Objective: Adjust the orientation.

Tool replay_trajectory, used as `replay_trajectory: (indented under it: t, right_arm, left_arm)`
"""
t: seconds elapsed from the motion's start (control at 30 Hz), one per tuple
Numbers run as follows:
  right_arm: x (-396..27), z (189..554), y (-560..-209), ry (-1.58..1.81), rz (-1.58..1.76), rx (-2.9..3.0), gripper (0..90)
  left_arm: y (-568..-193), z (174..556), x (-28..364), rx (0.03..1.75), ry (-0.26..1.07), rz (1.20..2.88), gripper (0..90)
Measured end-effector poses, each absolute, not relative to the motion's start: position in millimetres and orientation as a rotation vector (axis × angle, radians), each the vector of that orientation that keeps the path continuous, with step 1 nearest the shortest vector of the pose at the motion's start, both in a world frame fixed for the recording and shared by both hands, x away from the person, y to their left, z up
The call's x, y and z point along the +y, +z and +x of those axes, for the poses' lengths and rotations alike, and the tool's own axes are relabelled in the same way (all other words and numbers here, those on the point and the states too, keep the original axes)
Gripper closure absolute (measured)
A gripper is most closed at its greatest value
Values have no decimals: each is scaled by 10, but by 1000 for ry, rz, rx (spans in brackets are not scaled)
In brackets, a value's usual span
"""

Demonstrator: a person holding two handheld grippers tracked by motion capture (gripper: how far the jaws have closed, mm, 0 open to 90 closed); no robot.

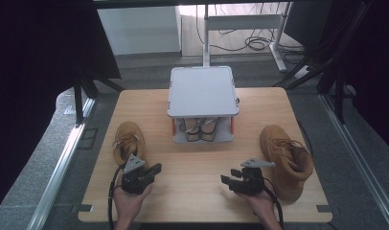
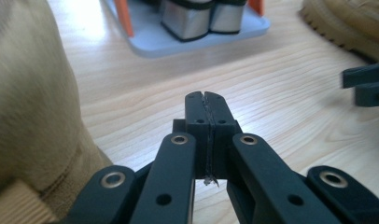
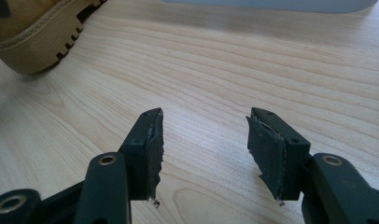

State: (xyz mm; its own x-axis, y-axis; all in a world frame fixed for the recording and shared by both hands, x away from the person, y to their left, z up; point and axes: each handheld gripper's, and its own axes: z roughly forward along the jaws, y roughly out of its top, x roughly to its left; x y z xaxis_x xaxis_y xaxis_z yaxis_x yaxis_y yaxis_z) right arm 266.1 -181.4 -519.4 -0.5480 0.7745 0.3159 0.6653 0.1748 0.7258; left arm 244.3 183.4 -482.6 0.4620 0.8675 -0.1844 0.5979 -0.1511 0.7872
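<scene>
hovering low over the tabletop (image 1: 202,163), both grippers sit between two tan boots with nothing held, so this looks like the approach before a pickup. at the left, the left boot (image 1: 128,141) lies near the edge, its long axis running away from the person, which end is the toe i cannot tell. the left gripper (image 1: 156,168) just beside it has its fingers (image 2: 197,112) pressed together, empty; it would need to open first. in the middle stands a small grey rack (image 1: 202,91) with shoes underneath. the right gripper (image 1: 227,179) holds its fingers (image 3: 148,140) wide apart over bare wood. the right boot (image 1: 286,160) stands upright, toe pointing away.
</scene>
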Motion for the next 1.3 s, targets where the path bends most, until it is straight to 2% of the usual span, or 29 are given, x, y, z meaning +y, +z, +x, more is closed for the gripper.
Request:
replay_trajectory:
  t: [0.7, 1.3]
  right_arm:
    - [-1773, 2668, -5218, 1308, 1423, 2325, 433]
    - [-1785, 2668, -5228, 1302, 1427, 2328, 432]
  left_arm:
    - [-5040, 2503, 1838, 1335, 559, 1898, 897]
    - [-5034, 2442, 1996, 1346, 577, 1903, 900]
